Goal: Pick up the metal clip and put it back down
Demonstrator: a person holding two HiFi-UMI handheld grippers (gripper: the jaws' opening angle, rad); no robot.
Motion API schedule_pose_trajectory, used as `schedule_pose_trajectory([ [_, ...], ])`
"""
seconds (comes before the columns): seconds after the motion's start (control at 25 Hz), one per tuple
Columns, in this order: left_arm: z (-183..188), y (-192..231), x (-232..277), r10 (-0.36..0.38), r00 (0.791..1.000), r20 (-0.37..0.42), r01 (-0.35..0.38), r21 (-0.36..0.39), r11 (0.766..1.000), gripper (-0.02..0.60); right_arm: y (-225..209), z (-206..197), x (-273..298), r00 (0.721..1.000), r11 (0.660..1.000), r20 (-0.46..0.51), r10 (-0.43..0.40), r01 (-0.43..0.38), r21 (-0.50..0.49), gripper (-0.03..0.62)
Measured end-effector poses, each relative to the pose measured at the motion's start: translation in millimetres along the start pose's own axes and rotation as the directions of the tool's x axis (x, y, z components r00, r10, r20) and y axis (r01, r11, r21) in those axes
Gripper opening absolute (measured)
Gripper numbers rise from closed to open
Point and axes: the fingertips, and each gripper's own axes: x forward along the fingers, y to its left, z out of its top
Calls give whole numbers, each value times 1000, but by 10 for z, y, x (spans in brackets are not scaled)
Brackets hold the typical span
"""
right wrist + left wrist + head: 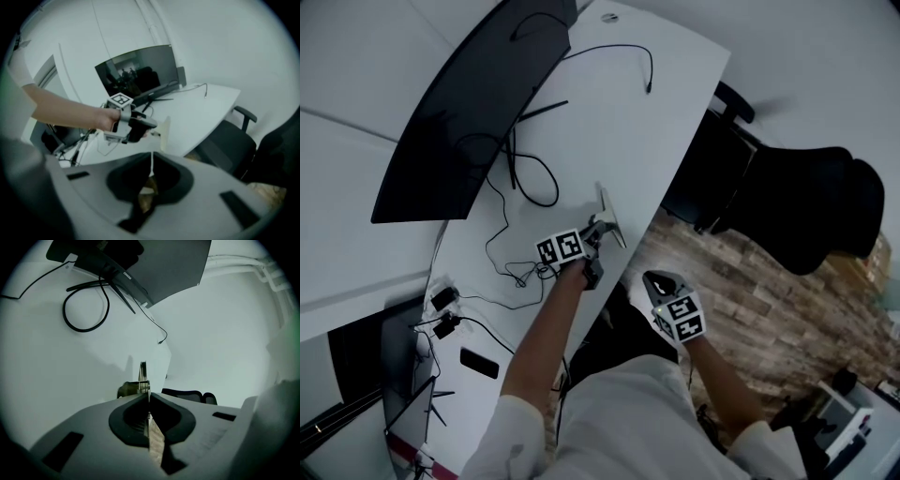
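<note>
Nearest you: your white shirt (619, 422), low in the head view, with both forearms reaching out of it.

Left side: the dark monitor (478, 103) leans over the white worktop (609, 103). Loose black cables (530, 178) loop beneath it. Plugs and a small dark slab (478, 363) sit toward the worktop's near end. Bare white surface runs from the cables to the worktop's right edge, which slants down toward you.

Left tongs (598, 227): right at that edge, jaws pressed together on the metal clip (609, 217). In the left gripper view the clip stands edge-on, a thin strip sticking out past the tips. The right gripper view shows it as a pale flat plate beside the edge. Whether it touches the worktop, you cannot tell.

Right of the edge: brick-patterned floor (750, 291), open.

Right tongs (659, 279): over that floor, apart from the worktop, jaws closed to a thin seam with nothing between them.

Far right: black office chair (806, 202), with a stretch of floor between it and the right tongs.
</note>
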Motion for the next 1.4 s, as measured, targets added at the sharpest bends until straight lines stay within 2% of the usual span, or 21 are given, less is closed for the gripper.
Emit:
schedule_pose_trajectory([
  [0.32, -25, 168, 144, 32, 999, -33, -32, 7, 999, 34, -21, -87, 83, 1000, 1000, -29, 5, -5, 8, 34],
  [0.72, -29, 269, 212, 21, 1000, -13, -22, -41, 999, 35, 45, -142, 202, 999, 1000, -49, 17, -17, -5, 34],
  [0.88, -50, 288, 195, 20, 999, -26, -21, -44, 999, 98, 81, -142, 217, 998, 1000, -61, 26, -26, -5, 34],
  [1.0, -3, 286, 154, 19, 1000, -23, -20, -29, 999, 133, 106, -122, 235, 997, 999, -67, 30, -31, -12, 34],
  [1.2, 89, 298, 25, 33, 999, -7, -33, -5, 999, 138, 145, -43, 279, 998, 998, -58, 39, -41, -39, 34],
  [1.4, 110, 252, -192, 66, 998, 0, -65, 75, 995, 138, 219, 82, 269, 997, 996, -55, 54, -58, -67, 34],
])
